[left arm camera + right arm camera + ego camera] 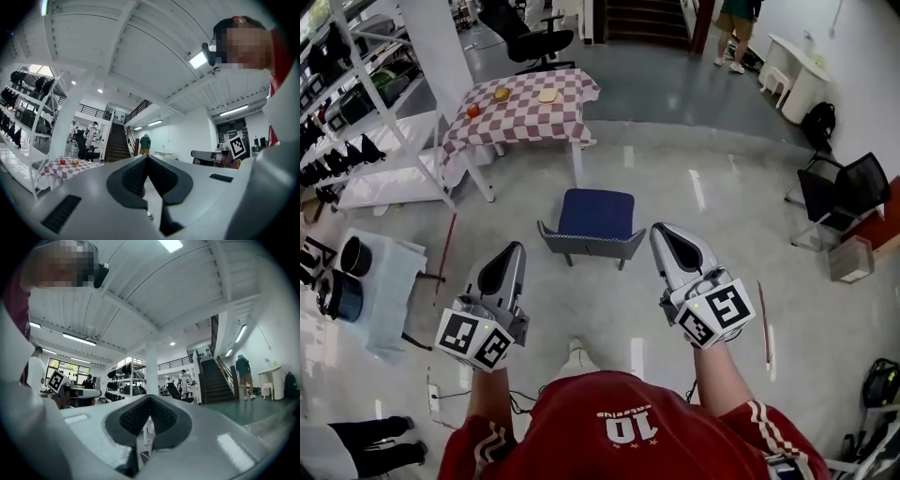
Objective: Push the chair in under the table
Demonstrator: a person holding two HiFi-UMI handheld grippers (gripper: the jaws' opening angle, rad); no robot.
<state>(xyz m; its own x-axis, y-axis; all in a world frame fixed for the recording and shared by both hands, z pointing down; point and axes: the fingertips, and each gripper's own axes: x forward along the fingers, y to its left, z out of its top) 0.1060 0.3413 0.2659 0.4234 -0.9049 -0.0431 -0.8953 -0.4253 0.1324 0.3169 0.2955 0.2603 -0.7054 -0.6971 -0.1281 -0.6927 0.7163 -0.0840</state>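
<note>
Though short of table [525, 105], chair [596, 216] between left gripper [517, 247] and right gripper [660, 231].

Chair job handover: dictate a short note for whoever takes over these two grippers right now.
Left gripper: jaws shut, empty.
Right gripper: jaws shut, empty.
Both are held out ahead, one to each side of the back of the chair, with no contact visible.
Chair: blue seat, on open floor, backrest toward the person, clear of the table with the checked cloth beyond it.
Done: nothing yet; chair not pushed.
To do: bring the grippers to the backrest and push the chair in under the table.
</note>
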